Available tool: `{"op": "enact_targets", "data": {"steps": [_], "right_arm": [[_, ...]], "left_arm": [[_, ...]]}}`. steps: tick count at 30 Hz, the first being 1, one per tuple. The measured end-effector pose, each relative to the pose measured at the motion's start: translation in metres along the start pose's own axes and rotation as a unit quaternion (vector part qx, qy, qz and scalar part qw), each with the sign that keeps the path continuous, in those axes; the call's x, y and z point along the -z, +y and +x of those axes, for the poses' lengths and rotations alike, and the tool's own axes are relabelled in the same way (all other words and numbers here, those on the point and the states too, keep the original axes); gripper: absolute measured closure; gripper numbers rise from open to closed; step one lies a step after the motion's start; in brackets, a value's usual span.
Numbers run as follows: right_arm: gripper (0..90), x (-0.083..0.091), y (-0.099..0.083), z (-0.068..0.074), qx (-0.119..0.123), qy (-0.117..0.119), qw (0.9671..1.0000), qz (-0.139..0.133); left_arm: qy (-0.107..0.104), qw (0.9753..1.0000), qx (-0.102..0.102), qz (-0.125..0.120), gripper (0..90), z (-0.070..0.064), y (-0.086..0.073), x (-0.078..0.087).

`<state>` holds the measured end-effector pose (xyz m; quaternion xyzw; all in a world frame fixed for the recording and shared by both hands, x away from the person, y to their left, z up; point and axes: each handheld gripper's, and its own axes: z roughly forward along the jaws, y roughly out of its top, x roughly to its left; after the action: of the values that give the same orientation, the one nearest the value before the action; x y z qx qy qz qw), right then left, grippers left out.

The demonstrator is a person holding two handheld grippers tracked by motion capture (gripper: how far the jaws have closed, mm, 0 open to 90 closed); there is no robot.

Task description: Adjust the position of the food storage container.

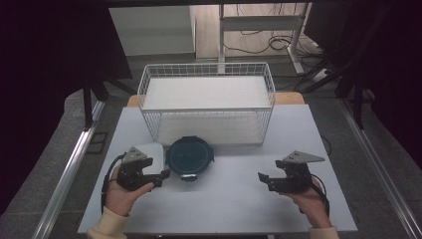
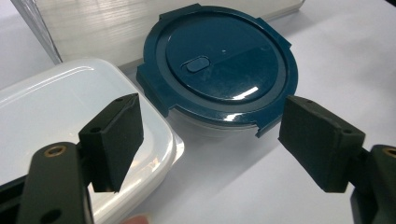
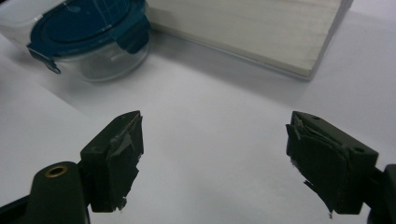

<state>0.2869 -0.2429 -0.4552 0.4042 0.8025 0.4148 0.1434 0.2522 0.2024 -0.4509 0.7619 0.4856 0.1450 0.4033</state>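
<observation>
Round container [image 1: 189, 158] sits on the white table [image 1: 234, 199], just in front of the wire basket [image 1: 206, 102] and left of the table's centre. Body is clear glass or plastic; the right gripper view [image 3: 93, 37] shows the see-through wall below the lid. Lid is dark teal, round, with four snap flaps around the rim. In the left gripper view [image 2: 219, 65] a small oval tab sits near the lid's middle and a glossy highlight crosses the flat top. Lid appears seated on the body.

White rectangular container [image 1: 152, 155] with rounded corners lies just left of the round one, the two close together; whether they touch I cannot tell. Its lid is smooth and pale [image 2: 60, 112].

Left gripper [image 1: 158, 178]: jaws spread wide, nothing between them. It is held low beside the white container, aimed at the near edge of the round container [image 2: 210, 144].

Right gripper [image 1: 263, 180]: jaws also spread apart, holding nothing, over bare table well to the right of the round container [image 3: 215, 163]. Pad surfaces look worn and frayed.

Basket stands on a pale board [image 3: 261, 32].
</observation>
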Motion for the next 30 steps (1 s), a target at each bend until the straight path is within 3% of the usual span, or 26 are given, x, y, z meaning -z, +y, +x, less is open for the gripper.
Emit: {"op": "enact_targets", "data": {"steps": [6,11,17,26,30], "right_arm": [[19.5,0.002,-0.002,-0.009,-0.012,-0.009,0.9999,0.0],[20.1,0.004,0.001,-0.01,-0.013,-0.007,0.9999,-0.004],[20.6,0.005,0.001,-0.006,-0.008,-0.003,1.0,-0.003],[21.2,0.012,0.0,-0.007,-0.005,-0.002,1.0,-0.008],[21.2,0.01,-0.001,-0.009,-0.005,-0.003,1.0,-0.003]], "left_arm": [[0.002,1.0,0.001,-0.001,21.8,-0.001,-0.003,0.003],[0.006,1.0,0.003,-0.004,21.7,-0.003,-0.005,0.009],[0.003,0.9999,-0.002,-0.016,21.4,-0.014,0.003,0.014],[-0.009,0.9997,-0.015,-0.016,20.8,-0.028,0.01,0.009],[-0.023,0.9997,-0.003,-0.012,20.8,-0.029,0.007,0.007]]}}
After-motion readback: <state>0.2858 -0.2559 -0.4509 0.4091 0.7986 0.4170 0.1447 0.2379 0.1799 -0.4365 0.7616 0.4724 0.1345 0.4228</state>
